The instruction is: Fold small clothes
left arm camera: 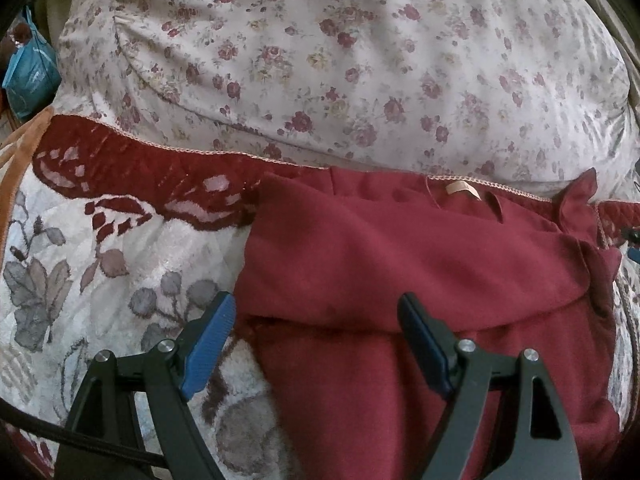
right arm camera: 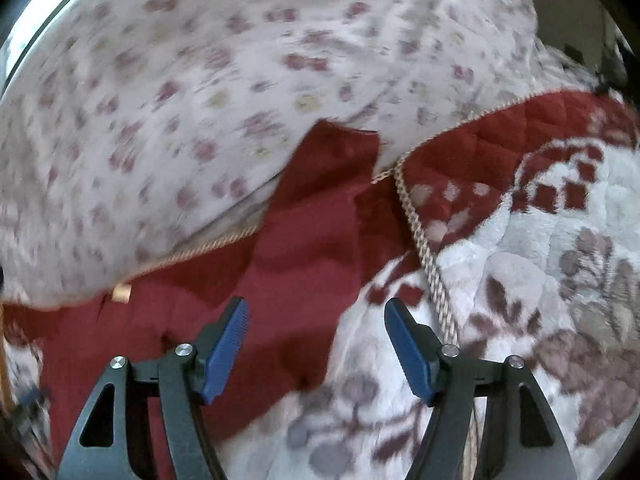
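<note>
Soft bedding fills both views: a plush blanket (left arm camera: 120, 280) with grey-and-brown leaf motifs and a dark red border lies across the lower half, and a pale sheet printed with small roses (left arm camera: 320, 60) bulges over the upper half, meeting the blanket along a stitched peach edge. On the blanket, in the lower right of the left wrist view, lies a maroon garment (left arm camera: 400, 264), partly folded over itself, with a small tan neck label (left arm camera: 463, 189) near its upper edge and a ruffled sleeve at the right side. The left gripper (left arm camera: 316, 314) has its blue-padded fingers spread wide over the garment's left edge, holding nothing. In the blurred right wrist view the same garment (right arm camera: 288, 248) runs from the lower left toward the centre, one sleeve reaching onto the rose sheet. The right gripper (right arm camera: 316, 314) likewise stands wide apart and empty over the garment's right edge, beside a braided beige cord (right arm camera: 424, 240). A blue bag (left arm camera: 30, 68) sits at the far upper left.
</note>
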{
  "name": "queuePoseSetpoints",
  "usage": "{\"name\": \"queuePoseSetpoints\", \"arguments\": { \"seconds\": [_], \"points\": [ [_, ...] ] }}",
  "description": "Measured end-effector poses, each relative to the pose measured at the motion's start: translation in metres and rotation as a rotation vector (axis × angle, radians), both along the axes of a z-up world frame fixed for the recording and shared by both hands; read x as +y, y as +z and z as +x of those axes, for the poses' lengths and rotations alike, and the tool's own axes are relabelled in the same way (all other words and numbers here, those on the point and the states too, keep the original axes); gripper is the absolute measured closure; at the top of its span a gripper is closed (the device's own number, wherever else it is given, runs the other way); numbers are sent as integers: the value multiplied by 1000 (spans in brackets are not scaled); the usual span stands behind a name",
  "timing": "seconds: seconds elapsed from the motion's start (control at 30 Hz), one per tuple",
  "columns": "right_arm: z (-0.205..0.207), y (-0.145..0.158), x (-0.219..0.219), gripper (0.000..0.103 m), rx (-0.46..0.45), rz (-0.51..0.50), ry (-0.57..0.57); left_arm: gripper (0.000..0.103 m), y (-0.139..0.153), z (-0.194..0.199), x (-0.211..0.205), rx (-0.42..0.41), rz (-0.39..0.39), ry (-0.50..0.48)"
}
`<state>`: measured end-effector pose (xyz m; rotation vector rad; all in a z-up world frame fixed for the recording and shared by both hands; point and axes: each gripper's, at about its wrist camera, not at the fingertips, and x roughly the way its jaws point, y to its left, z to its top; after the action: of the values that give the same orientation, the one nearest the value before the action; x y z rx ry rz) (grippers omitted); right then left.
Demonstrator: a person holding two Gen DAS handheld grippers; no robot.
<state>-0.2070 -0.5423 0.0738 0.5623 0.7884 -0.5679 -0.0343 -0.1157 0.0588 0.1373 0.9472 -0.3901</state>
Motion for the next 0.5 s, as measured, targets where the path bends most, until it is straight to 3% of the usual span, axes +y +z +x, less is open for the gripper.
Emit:
{"name": "queuePoseSetpoints", "arguments": {
  "seconds": [0.1, 0.3, 0.5],
  "points": [
    [14, -5, -20, 28, -21, 47, -30, 21, 0, 2, 0, 1, 0, 0],
    [74, -2, -10, 28, -1, -17, 37, 21, -3, 6, 1, 9, -2, 3],
    [136, -28, -24, 28, 144, -87, -11, 21, -8, 14, 5, 32, -1, 14]
  ]
}}
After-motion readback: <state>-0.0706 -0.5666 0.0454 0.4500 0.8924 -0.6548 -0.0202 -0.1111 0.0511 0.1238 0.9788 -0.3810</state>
